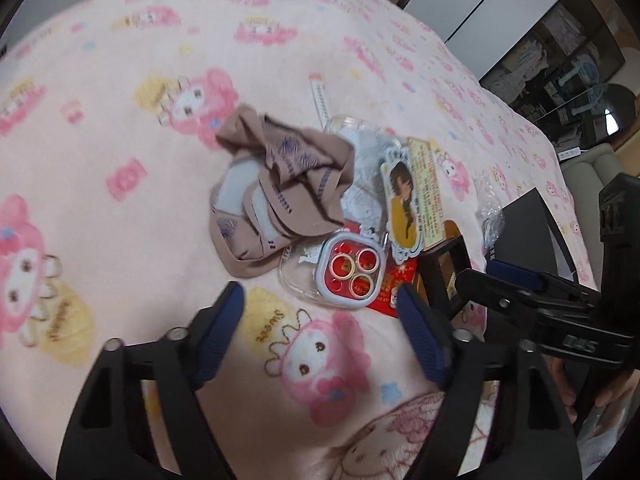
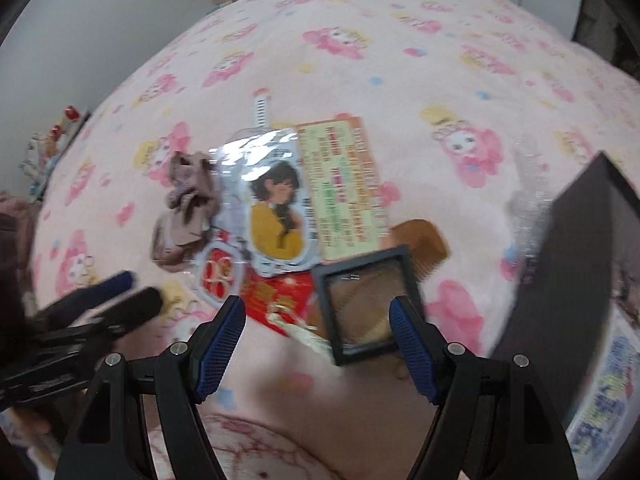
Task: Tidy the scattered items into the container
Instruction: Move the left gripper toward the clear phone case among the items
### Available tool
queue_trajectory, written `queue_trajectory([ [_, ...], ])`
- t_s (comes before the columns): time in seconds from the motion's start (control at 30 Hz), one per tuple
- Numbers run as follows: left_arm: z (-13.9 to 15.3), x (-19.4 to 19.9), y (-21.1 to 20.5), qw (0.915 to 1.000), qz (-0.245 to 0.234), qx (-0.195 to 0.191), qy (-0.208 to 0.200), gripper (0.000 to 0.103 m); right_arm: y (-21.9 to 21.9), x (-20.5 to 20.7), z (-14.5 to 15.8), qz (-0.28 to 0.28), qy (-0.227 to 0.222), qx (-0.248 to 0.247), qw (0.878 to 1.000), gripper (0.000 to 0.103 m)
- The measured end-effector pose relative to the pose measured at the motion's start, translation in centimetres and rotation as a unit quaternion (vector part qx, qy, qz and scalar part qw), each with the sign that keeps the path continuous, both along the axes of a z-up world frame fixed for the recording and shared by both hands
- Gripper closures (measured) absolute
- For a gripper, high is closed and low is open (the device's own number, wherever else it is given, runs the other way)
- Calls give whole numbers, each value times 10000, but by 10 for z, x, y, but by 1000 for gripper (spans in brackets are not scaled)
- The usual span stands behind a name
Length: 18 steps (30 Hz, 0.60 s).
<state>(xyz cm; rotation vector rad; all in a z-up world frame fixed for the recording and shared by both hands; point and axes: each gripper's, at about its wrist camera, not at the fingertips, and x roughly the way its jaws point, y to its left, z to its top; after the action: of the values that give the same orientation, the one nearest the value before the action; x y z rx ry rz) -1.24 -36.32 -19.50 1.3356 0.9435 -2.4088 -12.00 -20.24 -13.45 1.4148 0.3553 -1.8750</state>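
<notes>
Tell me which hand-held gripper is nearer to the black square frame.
Right. The right hand-held gripper has the frame at its fingertips; the left hand-held gripper is further, beside the pile.

Pink cartoon-print blanket point(image 1: 120, 128) (rabbit characters), white cabinet doors point(image 1: 472, 4)

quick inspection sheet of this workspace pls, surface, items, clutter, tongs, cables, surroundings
surface: pink cartoon-print blanket, soft and uneven
job's things: brown socks, clear phone case, character card, wooden comb, black square frame, red packet, all piled together; dark container to the right
clutter: crinkled clear plastic beside the container
tongs: left tongs open, empty, short of the phone case; right tongs open around the black frame's near edge, contact unclear
cables: nothing seen
surroundings: grey wall; dark shelving
</notes>
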Motion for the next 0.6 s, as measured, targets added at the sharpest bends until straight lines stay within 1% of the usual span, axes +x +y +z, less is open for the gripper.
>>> queue_trajectory([
  [0.03, -5, -2, -1, 9999, 5, 103, -6, 35, -3, 0, -2, 98, -139, -71, 9998, 32],
  [0.07, -8, -3, -1, 9998, 6, 182, -7, 37, -7, 1, -3, 205, -227, -101, 9995, 34],
  [0.13, -19, -5, -3, 9991, 17, 433, 8, 41, -15, 4, -8, 385, -261, -17, 9989, 46],
  [0.23, -34, -11, -7, 9966, 76, 823, 27, 41, -21, 6, -15, 470, -246, 118, 9985, 58],
  [0.37, -46, -14, -15, 9927, 373, 1139, 146, 39, -24, 3, -20, 415, -274, 139, 9987, 59],
  [0.4, -49, -15, -16, 9907, 429, 1270, 214, 39, -24, 1, -22, 411, -305, 147, 9986, 59],
  [0.47, -50, -15, -16, 9904, 513, 1267, 191, 47, -25, 0, -23, 413, -343, 151, 9984, 59],
  [0.53, -45, -11, -16, 9903, 551, 1253, 240, 67, -27, 1, -23, 435, -322, 191, 9984, 59],
  [0.6, -41, -4, -18, 9881, 529, 1391, 384, 68, -29, 1, -22, 450, -358, 172, 9982, 59],
])
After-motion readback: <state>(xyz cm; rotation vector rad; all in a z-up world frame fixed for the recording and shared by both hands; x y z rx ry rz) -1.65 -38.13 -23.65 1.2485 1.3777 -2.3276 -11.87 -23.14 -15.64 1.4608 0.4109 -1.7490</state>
